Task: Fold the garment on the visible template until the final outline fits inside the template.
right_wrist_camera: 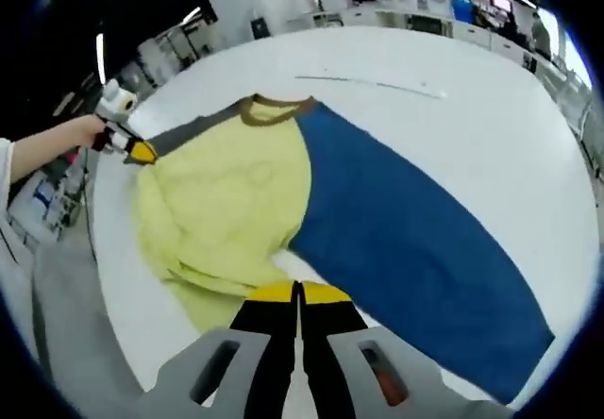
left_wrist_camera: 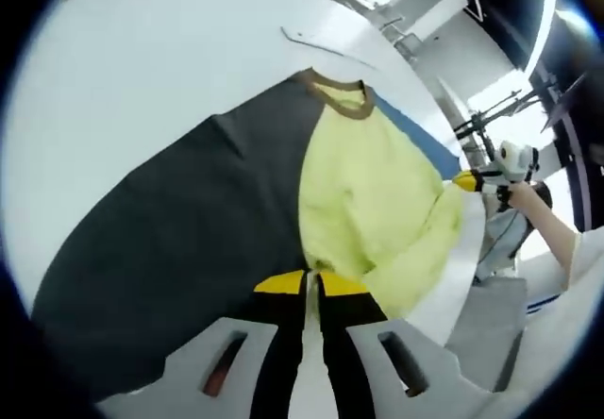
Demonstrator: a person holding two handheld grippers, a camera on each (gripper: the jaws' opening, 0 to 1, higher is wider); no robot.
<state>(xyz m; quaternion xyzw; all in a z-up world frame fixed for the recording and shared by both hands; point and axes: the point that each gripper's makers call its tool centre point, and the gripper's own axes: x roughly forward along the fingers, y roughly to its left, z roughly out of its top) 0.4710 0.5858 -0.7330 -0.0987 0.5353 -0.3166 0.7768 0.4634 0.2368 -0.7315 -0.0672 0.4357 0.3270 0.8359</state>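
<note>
In the left gripper view the blue sleeve (left_wrist_camera: pixel 427 142) lies mostly hidden behind the yellow body of the garment (left_wrist_camera: pixel 377 202), and the dark sleeve (left_wrist_camera: pixel 160 249) is cut off at the lower edge. In the right gripper view the blue sleeve's far end runs out at the lower right. The garment's near hem hides behind the closed fingers (right_wrist_camera: pixel 298 296). Background shelving is too blurred to tell.

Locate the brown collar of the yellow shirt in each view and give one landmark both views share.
Left gripper view: the collar sits upper centre, at the far end of the yellow shirt.
Right gripper view: the collar sits upper left of centre, on top of the shirt.
Shared landmark: the thin strip on the white table beyond the collar.
</note>
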